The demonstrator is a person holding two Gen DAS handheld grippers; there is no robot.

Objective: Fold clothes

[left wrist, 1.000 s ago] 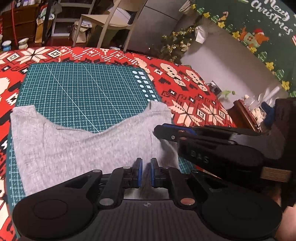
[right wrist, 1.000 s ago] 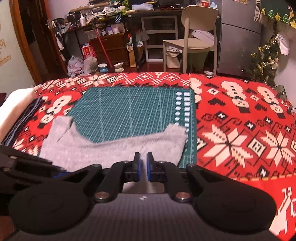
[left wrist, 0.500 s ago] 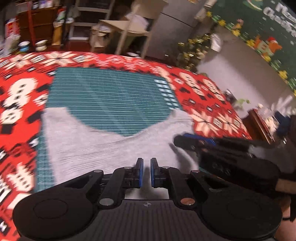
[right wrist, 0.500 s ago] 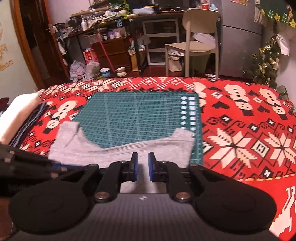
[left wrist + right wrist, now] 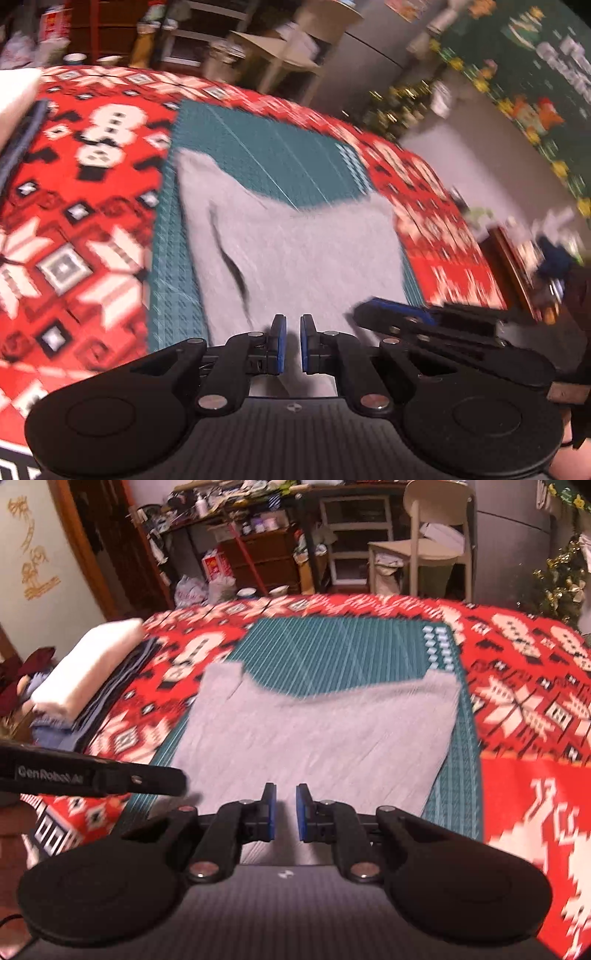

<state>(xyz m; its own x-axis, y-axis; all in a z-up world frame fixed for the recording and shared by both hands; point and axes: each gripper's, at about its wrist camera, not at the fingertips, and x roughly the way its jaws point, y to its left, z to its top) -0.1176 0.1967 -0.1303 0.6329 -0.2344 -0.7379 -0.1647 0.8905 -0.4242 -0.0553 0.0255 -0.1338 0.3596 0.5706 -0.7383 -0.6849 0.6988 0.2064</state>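
Two hand-held grippers are hovering side by side over the near edge of a grey garment (image 5: 317, 731), which is lying flat on a green cutting mat (image 5: 343, 650) on the table's red patterned cloth (image 5: 524, 672). The left hand-held gripper (image 5: 291, 345) is showing a narrow gap between its blue pads with grey cloth visible behind that gap; whether any fabric is pinched there is not something the blurred view settles. The right hand-held gripper (image 5: 282, 814) is parted a little wider, and it too is sitting just above the hem with nothing plainly caught.

Ahead of both tools the garment is spreading out, with two raised corners at its far end and a curved dip between them. A crease (image 5: 232, 266) is running ahead and to the left of the left tool. A stack of folded items (image 5: 85, 672) is lying far to the left of the right tool.

Judging from this, a clean fold is calling for both tools to be gripping the near edge at matching spots, well apart, lifting evenly and carrying the hem forward so the sides stay aligned and that crease is smoothed rather than trapped.
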